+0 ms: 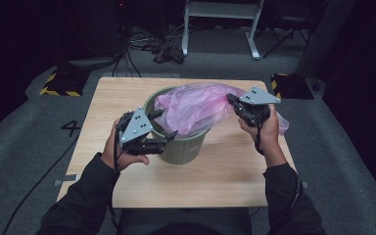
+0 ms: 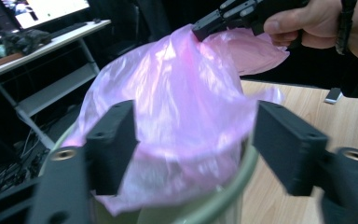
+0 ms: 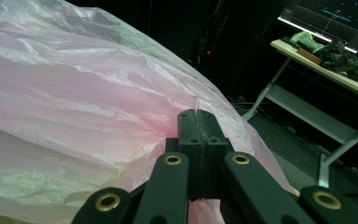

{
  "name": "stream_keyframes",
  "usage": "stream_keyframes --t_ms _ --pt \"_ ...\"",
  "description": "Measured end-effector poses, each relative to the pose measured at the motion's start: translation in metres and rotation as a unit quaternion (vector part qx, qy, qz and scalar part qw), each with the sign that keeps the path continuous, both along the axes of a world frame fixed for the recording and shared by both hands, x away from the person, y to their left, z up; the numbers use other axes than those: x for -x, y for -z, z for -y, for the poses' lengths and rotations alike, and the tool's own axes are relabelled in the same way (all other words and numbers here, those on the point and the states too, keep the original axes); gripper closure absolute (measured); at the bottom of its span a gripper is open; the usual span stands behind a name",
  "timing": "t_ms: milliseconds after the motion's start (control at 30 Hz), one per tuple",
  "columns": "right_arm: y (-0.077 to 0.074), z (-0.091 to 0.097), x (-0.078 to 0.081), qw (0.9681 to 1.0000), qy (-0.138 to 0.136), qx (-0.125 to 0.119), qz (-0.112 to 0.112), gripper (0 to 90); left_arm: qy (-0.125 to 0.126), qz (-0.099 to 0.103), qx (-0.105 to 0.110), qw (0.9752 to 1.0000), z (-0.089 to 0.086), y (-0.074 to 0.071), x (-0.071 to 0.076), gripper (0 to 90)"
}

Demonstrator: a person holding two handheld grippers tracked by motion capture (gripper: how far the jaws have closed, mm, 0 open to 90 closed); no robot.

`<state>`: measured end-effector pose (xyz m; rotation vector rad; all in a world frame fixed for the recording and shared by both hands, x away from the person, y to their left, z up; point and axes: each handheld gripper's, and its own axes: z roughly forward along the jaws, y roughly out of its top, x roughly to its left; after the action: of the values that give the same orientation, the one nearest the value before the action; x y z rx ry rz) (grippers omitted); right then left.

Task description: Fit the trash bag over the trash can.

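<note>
Pink plastic bag [image 1: 196, 110] is seen from the high view billowing out of the green bin [image 1: 181, 147], which stands upright near the middle of the wooden table [image 1: 225, 181]. The bag's loose bulk is stretched from the bin's mouth up and toward the right gripper [image 1: 232, 100]. In the right gripper view the jaws are shown pressed fully together, with a fold of the bag [image 3: 98, 107] pinched at their tips. In the left gripper view the left gripper [image 2: 193, 140] is shown with its jaws apart, the bag [image 2: 182, 107] and the bin's rim [image 2: 228, 191] lying between them untouched.
</note>
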<state>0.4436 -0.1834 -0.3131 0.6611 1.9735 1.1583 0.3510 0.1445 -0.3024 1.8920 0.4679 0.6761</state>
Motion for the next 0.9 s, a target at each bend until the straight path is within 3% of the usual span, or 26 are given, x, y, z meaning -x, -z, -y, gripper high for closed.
stream_keyframes --t_ms 33,133,333,600,733,900 --pt "0.001 0.0 0.0 1.0 -0.002 0.001 0.001 90.0 -0.006 0.003 -0.009 0.9999 0.003 -0.001 -0.005 33.9" --pt "0.002 0.0 0.002 0.9999 -0.01 0.008 0.0 90.0 0.001 -0.021 -0.011 0.9997 0.007 -0.003 -0.02 45.0" --pt "0.002 0.0 0.008 0.9994 -0.027 0.02 -0.001 90.0 -0.002 -0.024 -0.065 0.9976 0.022 0.001 -0.036 51.1" --pt "-0.001 -0.007 0.017 0.9982 -0.059 0.015 -0.001 90.0 0.006 -0.035 -0.133 0.9905 0.032 0.007 -0.052 72.2" --pt "-0.005 -0.006 0.023 0.9974 -0.071 0.012 0.002 90.0 0.013 -0.051 -0.146 0.9879 0.034 0.009 -0.059 79.4" --pt "-0.008 -0.012 0.027 0.9961 -0.085 0.021 0.007 90.0 0.024 -0.066 -0.166 0.9837 0.036 0.012 -0.066 81.8"
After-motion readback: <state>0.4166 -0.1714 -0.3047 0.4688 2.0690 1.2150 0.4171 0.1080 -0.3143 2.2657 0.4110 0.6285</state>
